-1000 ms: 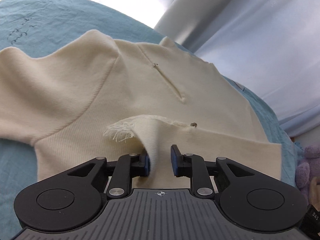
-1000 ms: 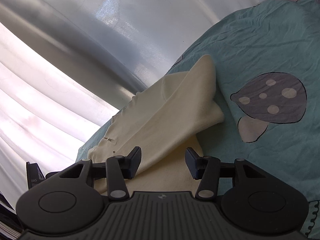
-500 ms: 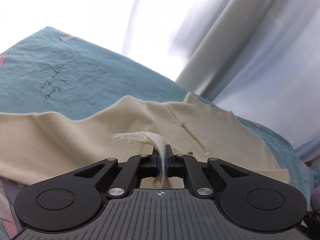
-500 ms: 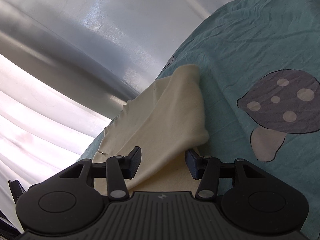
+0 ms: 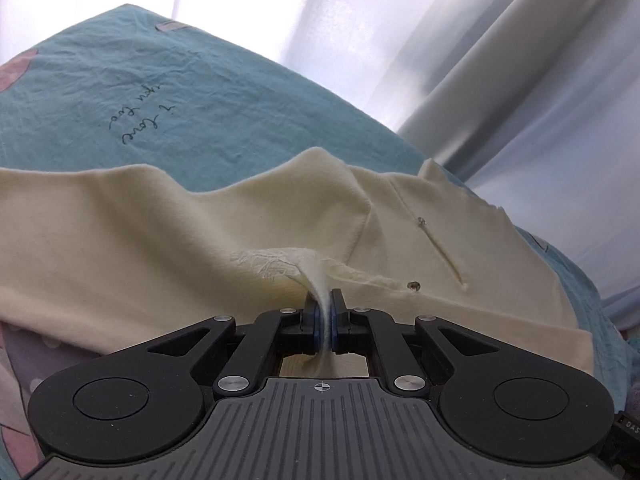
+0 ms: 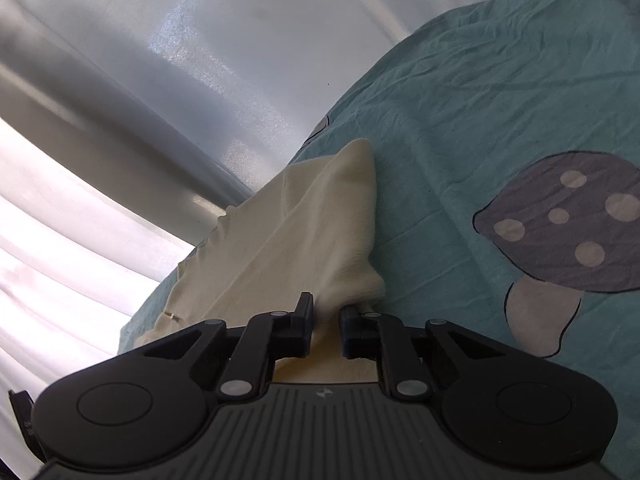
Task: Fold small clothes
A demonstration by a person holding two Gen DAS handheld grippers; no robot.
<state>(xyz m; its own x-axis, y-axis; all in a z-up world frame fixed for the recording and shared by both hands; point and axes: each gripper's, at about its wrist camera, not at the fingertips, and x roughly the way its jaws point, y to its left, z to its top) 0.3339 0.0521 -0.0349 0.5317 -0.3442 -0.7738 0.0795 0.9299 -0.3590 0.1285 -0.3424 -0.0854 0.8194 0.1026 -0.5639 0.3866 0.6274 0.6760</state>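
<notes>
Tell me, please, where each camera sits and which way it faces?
Left wrist: on the left hand-held gripper, looking down along its fingers at the cream garment pinched between them, on the teal sheet.
Right wrist: on the right hand-held gripper, facing the garment's folded sleeve, which the jaws have just closed on, beside a mushroom print.
Shared: garment, sheet, curtain.

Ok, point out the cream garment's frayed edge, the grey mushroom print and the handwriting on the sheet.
Cream garment's frayed edge (image 5: pixel 272 262): left wrist view, loose threads.
Grey mushroom print (image 6: pixel 568 220): right wrist view, spotted cap.
Handwriting (image 5: pixel 140 122): left wrist view, dark script.
</notes>
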